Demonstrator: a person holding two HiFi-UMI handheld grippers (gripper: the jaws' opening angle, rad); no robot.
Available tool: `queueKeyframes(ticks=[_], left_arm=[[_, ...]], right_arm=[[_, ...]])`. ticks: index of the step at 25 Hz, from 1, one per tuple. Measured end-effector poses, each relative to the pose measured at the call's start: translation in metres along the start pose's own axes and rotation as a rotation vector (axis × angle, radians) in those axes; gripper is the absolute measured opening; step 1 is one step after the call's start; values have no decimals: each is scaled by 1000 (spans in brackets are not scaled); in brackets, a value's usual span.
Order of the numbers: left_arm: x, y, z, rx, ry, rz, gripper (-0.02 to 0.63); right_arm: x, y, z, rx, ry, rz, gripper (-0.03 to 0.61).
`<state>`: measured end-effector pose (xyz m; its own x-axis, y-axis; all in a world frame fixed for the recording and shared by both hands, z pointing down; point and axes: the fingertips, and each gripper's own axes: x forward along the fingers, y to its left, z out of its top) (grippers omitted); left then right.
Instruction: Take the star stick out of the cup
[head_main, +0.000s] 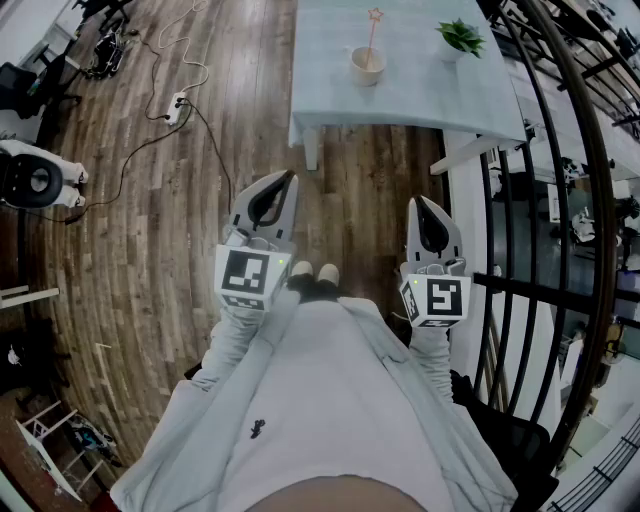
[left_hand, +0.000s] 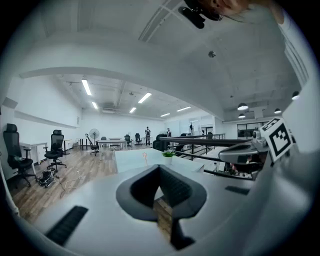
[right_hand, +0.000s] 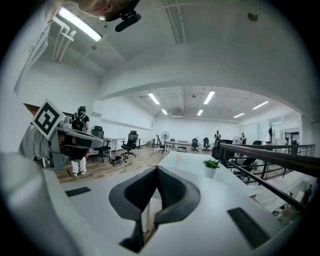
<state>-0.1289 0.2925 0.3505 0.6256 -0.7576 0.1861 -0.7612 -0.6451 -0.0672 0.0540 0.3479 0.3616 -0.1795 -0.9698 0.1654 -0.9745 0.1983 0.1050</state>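
Note:
A star stick (head_main: 372, 33) stands in a beige cup (head_main: 367, 68) on the pale table (head_main: 400, 100) far ahead of me. Both grippers hang close to my body, well short of the table. My left gripper (head_main: 291, 177) points toward the table's near left corner, its jaws shut with nothing between them. To its right my right gripper (head_main: 418, 201) is shut and empty too. In the left gripper view the stick (left_hand: 145, 156) is tiny beyond the closed tips (left_hand: 160, 166). The right gripper view shows the stick (right_hand: 178, 157) past its closed tips (right_hand: 157, 168).
A small potted plant (head_main: 460, 38) stands on the table right of the cup. A black metal railing (head_main: 520, 250) runs along my right side. A power strip with cables (head_main: 178, 105) lies on the wooden floor at left. Office chairs and desks stand further off.

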Motion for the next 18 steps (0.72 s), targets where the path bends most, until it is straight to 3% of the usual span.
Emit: queueKeyframes(ticks=[18], left_arm=[[17,0,-12,-35,6,51,20]], right_arm=[[21,-6,-19,10,26,63,15]])
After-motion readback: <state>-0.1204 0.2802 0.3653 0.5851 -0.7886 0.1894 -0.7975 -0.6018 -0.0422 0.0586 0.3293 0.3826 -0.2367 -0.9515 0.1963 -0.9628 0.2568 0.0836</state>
